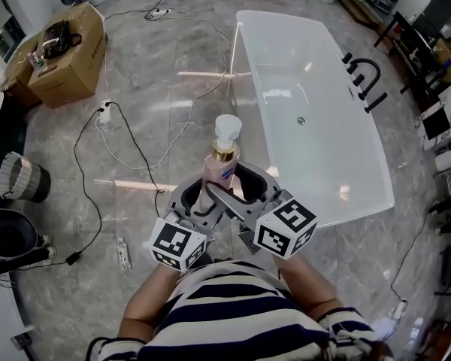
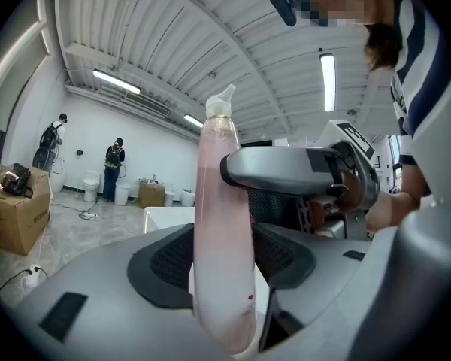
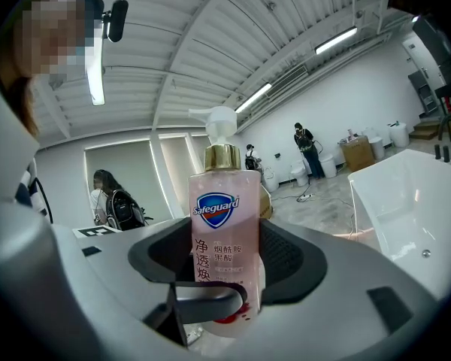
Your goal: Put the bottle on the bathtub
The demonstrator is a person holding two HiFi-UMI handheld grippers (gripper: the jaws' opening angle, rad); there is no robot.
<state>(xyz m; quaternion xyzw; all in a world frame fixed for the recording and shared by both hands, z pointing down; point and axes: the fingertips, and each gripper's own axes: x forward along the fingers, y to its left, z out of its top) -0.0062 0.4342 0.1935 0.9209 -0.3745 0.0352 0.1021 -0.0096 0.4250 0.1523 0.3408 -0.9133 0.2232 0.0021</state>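
1. A pink bottle (image 1: 221, 173) with a white pump and gold collar is held upright in the air, gripped by both tools at once. It hangs over the marble floor (image 1: 135, 201), close in front of a person in a striped shirt (image 1: 233, 314).
2. The left tool (image 1: 198, 200) has its jaws closed against the sides of the bottle (image 2: 224, 239). In the left gripper view the dark pads of the left tool (image 2: 224, 262) press on the lower body from either side.
3. The right tool (image 1: 249, 194) clamps the same bottle (image 3: 225, 247) from the other direction. In the right gripper view the pads of the right tool (image 3: 225, 265) flank the blue shield label.
4. The white bathtub (image 1: 282, 59) stands just beyond the bottle and to the person's right, and the bottle is not touching it. A black tap (image 1: 363, 72) stands by the tub's far side.
5. A cardboard box (image 1: 68, 55) sits well to the left, and cables (image 1: 128, 145) trail across the floor between it and the tub.
6. People (image 2: 114, 168) stand by the far wall in the left gripper view
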